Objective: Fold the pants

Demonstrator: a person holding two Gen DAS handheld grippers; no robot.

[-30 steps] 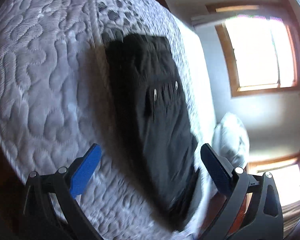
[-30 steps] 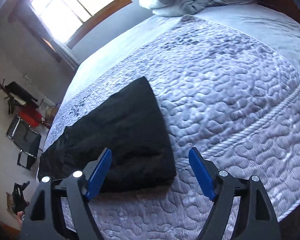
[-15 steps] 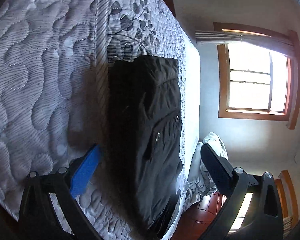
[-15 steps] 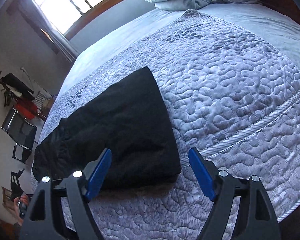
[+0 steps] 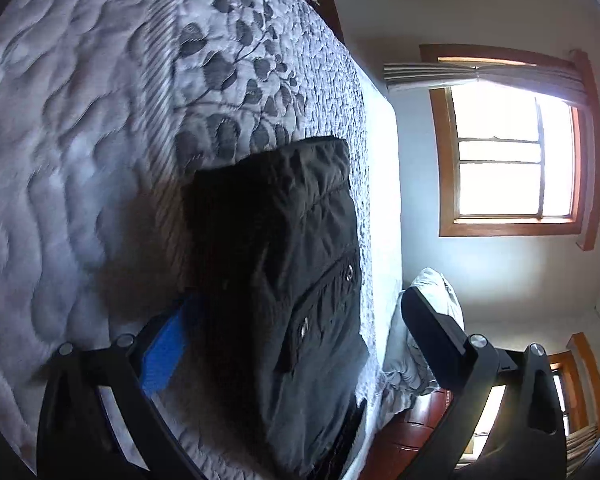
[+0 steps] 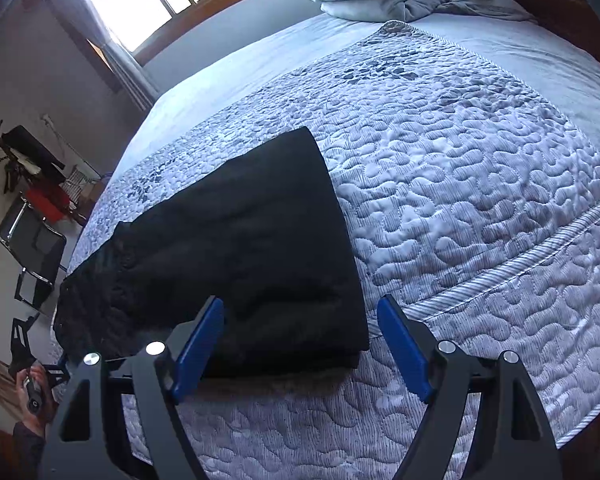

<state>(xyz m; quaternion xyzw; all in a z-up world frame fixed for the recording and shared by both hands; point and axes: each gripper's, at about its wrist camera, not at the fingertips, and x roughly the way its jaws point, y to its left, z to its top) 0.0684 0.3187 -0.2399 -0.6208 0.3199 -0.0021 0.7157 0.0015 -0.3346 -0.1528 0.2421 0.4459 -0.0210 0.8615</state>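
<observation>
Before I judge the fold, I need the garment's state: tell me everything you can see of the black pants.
The black pants lie flat on the quilted bedspread, folded into a long layered stack. The fabric looks thin and slightly crinkled. One end shows a pocket flap with two metal snaps; the other is a neat square edge. The left gripper and right gripper are both open, each straddling an end of the pants, and neither visibly grips the cloth.
</observation>
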